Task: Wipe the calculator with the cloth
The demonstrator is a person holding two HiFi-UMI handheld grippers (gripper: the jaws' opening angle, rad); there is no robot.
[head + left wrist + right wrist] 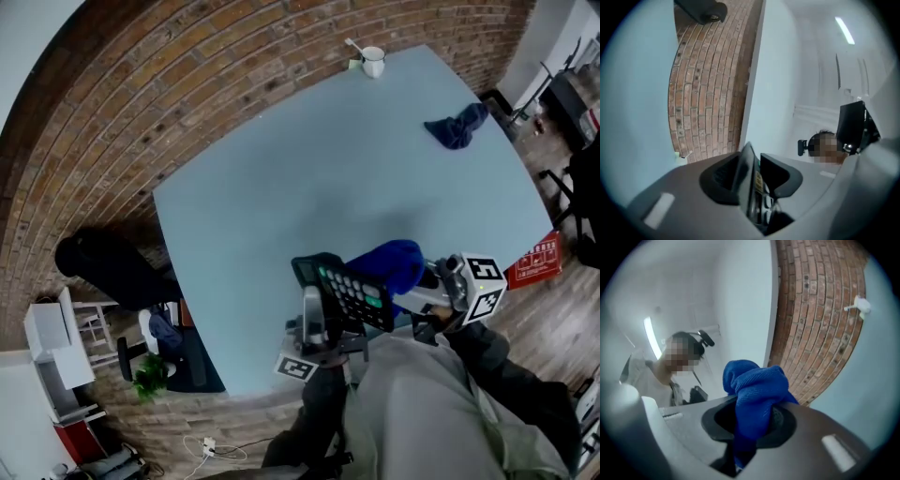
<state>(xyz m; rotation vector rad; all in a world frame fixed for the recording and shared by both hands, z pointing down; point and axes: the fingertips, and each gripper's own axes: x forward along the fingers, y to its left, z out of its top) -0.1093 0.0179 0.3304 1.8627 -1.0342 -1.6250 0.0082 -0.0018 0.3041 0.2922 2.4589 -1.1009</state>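
Note:
In the head view the black calculator (349,292) with teal keys is tilted up over the table's near edge, standing between the jaws of my left gripper (325,314). In the left gripper view the calculator (749,180) shows edge-on, its back against the left pad. A narrow gap shows between its keys and the right pad, so the left gripper (752,176) is open around it. My right gripper (424,283) is shut on a bright blue cloth (389,264), which touches the calculator's upper right side. The blue cloth (754,394) bulges out between the right gripper's (752,420) pads.
The pale blue table (281,187) holds a second, darker blue cloth (457,125) at the far right and a white mug (373,62) at the far edge. A red box (536,261) sits by the right edge. A brick floor surrounds the table.

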